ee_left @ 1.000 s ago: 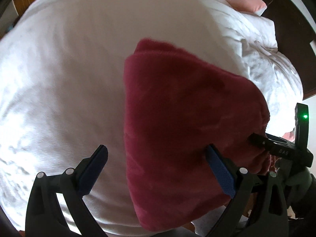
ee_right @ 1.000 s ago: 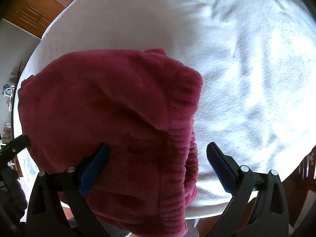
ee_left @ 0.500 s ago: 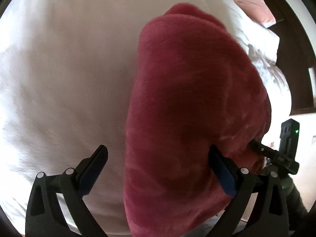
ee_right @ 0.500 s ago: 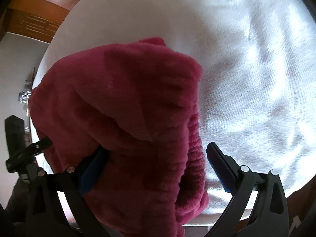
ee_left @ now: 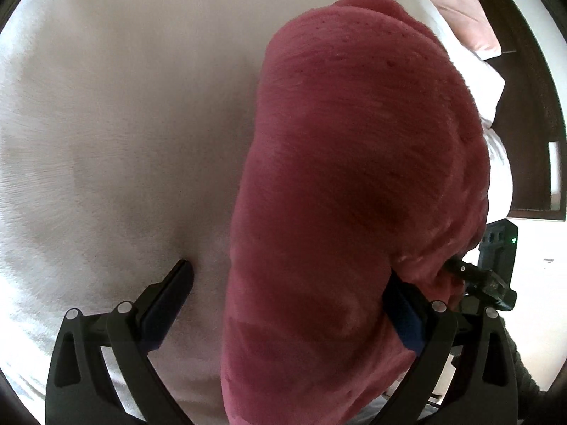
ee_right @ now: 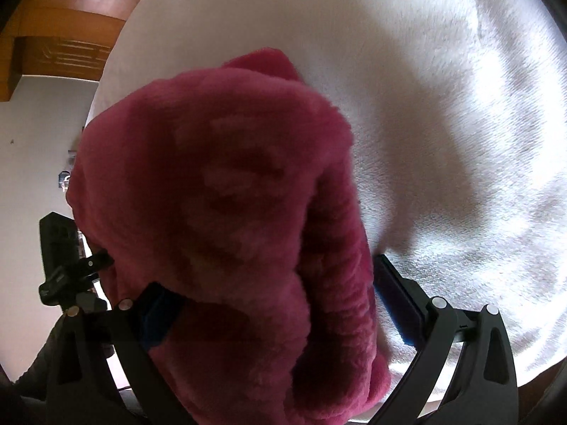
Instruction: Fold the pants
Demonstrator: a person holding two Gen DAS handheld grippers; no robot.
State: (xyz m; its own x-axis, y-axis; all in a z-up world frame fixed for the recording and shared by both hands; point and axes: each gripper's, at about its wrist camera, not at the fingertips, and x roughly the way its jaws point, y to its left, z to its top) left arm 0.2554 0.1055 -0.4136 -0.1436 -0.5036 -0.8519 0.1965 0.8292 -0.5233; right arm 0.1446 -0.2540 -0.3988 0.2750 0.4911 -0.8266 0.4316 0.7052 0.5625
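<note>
The dark red fleece pants lie folded on the white bed cover. In the left wrist view they fill the right half, with the left gripper open low over their near left edge; its right finger is against the fabric. In the right wrist view the pants bulge between the jaws of the right gripper, which is open around the ribbed waistband end. Each gripper shows at the edge of the other's view.
A pink pillow and white pillows lie at the head of the bed by a dark headboard. Wooden furniture stands beyond the bed's far edge. The white cover spreads wide to the right.
Both grippers have dropped closer to the pants, which now fill more of each view. The jaws stay open throughout.
</note>
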